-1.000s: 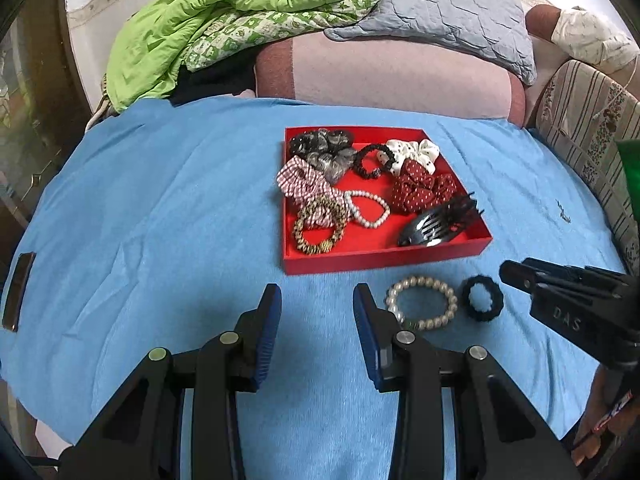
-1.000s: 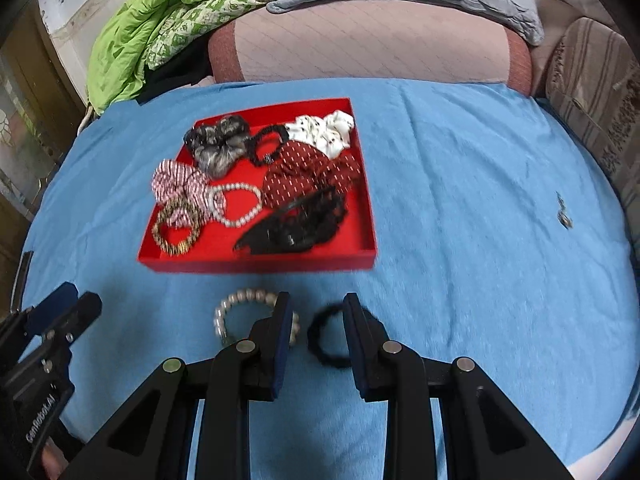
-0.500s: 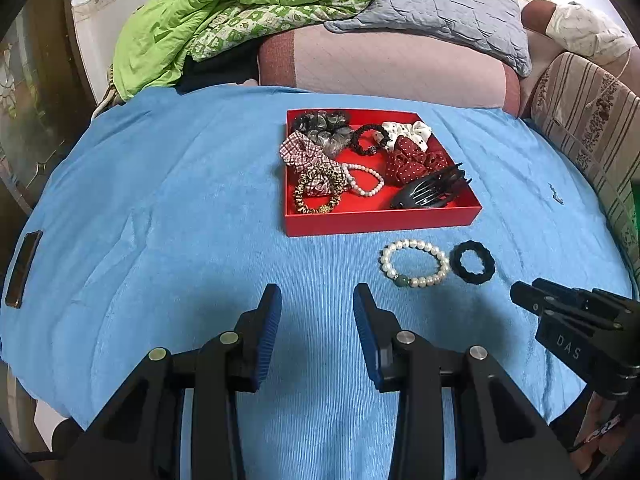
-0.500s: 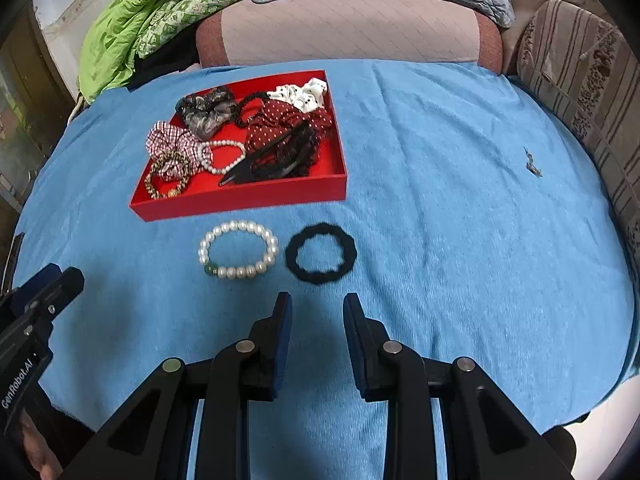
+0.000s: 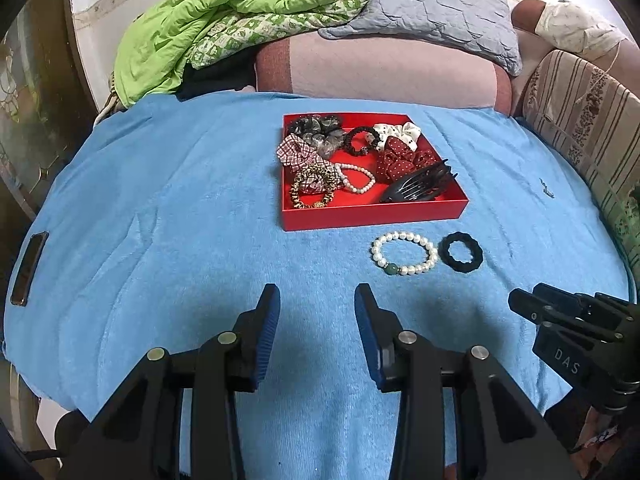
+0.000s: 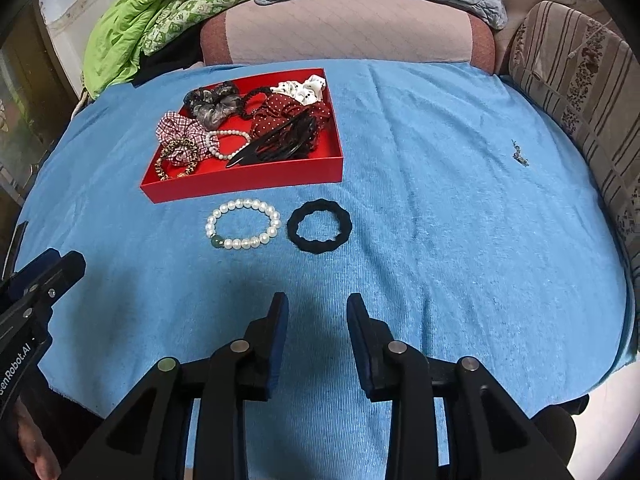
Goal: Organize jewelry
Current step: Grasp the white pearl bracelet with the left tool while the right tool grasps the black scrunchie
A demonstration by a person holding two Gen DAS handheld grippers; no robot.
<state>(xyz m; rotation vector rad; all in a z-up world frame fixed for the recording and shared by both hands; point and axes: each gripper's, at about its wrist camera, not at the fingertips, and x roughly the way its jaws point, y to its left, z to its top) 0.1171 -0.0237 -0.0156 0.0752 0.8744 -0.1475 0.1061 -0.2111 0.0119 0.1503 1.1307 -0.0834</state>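
Left gripper (image 5: pixel 317 308), right gripper (image 6: pixel 317 312) both parted, empty; hair claw (image 6: pixel 276 146) half-hides red scrunchie (image 6: pixel 280 114); tiny trinket (image 6: pixel 519 155) unidentifiable.

Blue towel-like cover (image 5: pixel 168 208) spread over the bed. Behind it: crumpled green quilt (image 5: pixel 208 24), grey quilted pillow (image 5: pixel 436 8), pink bolster w/ darker ends (image 5: pixel 384 68). Striped floral cushion (image 6: pixel 580 92) at right. Dark flat phone-like item (image 5: pixel 29 268) near left edge.

Glossy pearl bracelet (image 6: pixel 242 224) and matt cloth hair tie (image 6: pixel 319 226) on napped blue cloth (image 6: pixel 440 220); smooth red tray (image 6: pixel 244 178).
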